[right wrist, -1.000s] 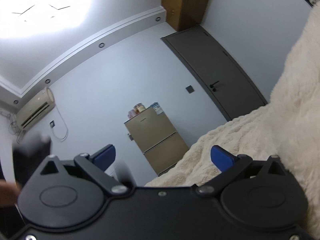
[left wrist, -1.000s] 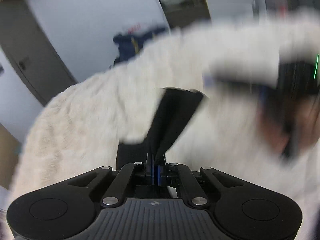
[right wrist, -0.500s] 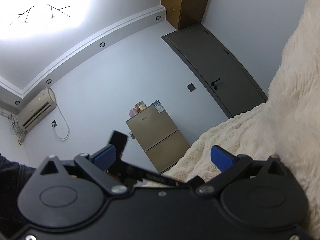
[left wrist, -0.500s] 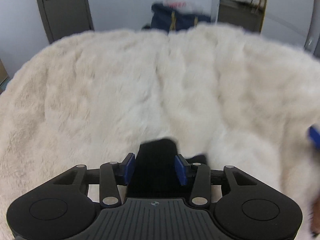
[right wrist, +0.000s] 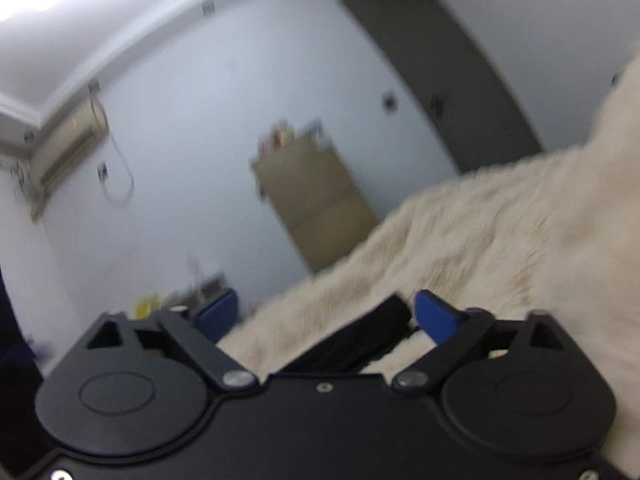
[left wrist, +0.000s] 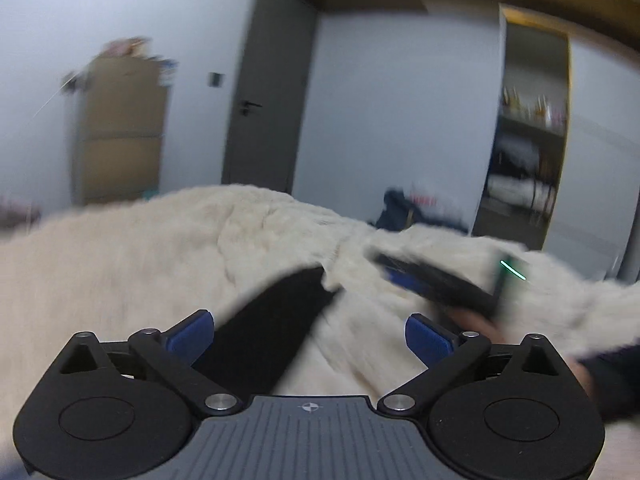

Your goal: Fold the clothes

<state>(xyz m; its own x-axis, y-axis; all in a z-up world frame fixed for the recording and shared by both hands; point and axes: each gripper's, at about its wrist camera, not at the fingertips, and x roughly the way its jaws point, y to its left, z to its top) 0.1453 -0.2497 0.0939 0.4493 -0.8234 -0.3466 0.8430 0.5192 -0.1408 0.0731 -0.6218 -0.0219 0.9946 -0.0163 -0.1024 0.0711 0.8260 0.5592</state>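
While both views were smeared by motion blur, your left gripper (left wrist: 310, 334) stood with its blue pads (left wrist: 191, 334) spread wide apart and clamped on nothing. A black strip of cloth (left wrist: 276, 328) — the garment, as far as the blur allowed — lay on the cream fleece blanket (left wrist: 160, 256), running from between the pads up and away to the right; its near end sat just beside the left pad, though contact could not be judged. To the right, your right gripper appeared as a dark, blurred bar over the blanket, with a green light on its body and a dark sleeve (left wrist: 608, 384) behind it.

From the right wrist camera, the right gripper (right wrist: 326, 314) also had its pads (right wrist: 434, 314) held well apart, gripping nothing. The black strip of cloth (right wrist: 360, 340) lay between them, nearer the right-hand pad, on the same blanket (right wrist: 500, 240). Behind stood a tan cabinet (right wrist: 316, 204), a grey door (right wrist: 448, 80) and a wall-mounted air conditioner (right wrist: 68, 140).
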